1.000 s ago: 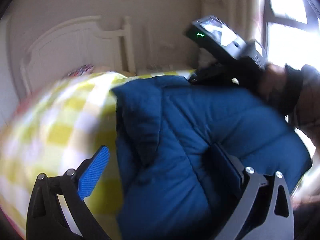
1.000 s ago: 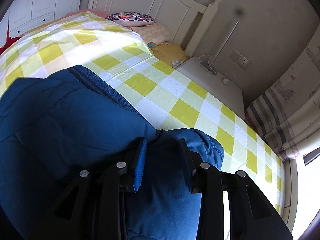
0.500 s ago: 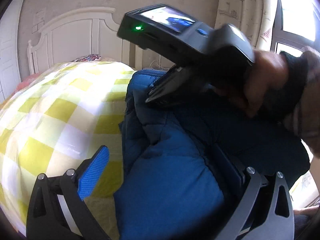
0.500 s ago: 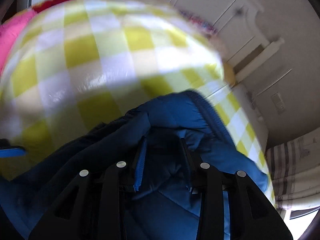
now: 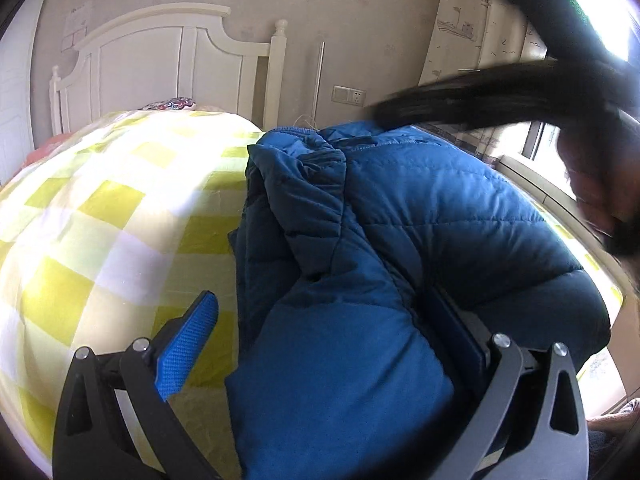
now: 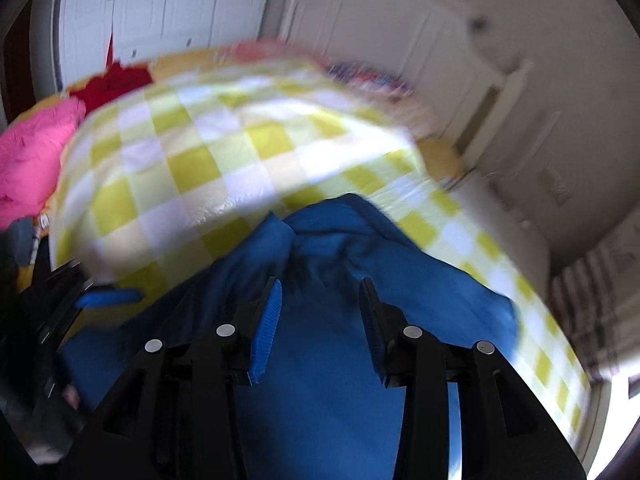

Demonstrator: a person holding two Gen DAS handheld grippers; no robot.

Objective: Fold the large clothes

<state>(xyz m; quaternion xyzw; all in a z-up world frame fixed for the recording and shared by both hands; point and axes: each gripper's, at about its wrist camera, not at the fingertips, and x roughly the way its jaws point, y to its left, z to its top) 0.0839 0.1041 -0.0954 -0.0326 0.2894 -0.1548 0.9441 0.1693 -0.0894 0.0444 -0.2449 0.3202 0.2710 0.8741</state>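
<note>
Between my left gripper (image 5: 320, 344)'s wide-spread fingers the folded blue jacket (image 5: 400, 240) lies unclamped, my right gripper (image 5: 520, 92) having swung overhead. Under my right gripper (image 6: 320, 316), the jaws have just opened off the jacket (image 6: 328, 360); that fold looks placed on the checked bedspread (image 6: 208, 152).

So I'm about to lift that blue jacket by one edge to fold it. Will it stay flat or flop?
Probably flop: the jacket already slumps in soft, bunched folds on the bedspread. Its quilted puffiness suggests it is light for its bulk and may spring back open. The smooth shell might slip from the pads.
</note>
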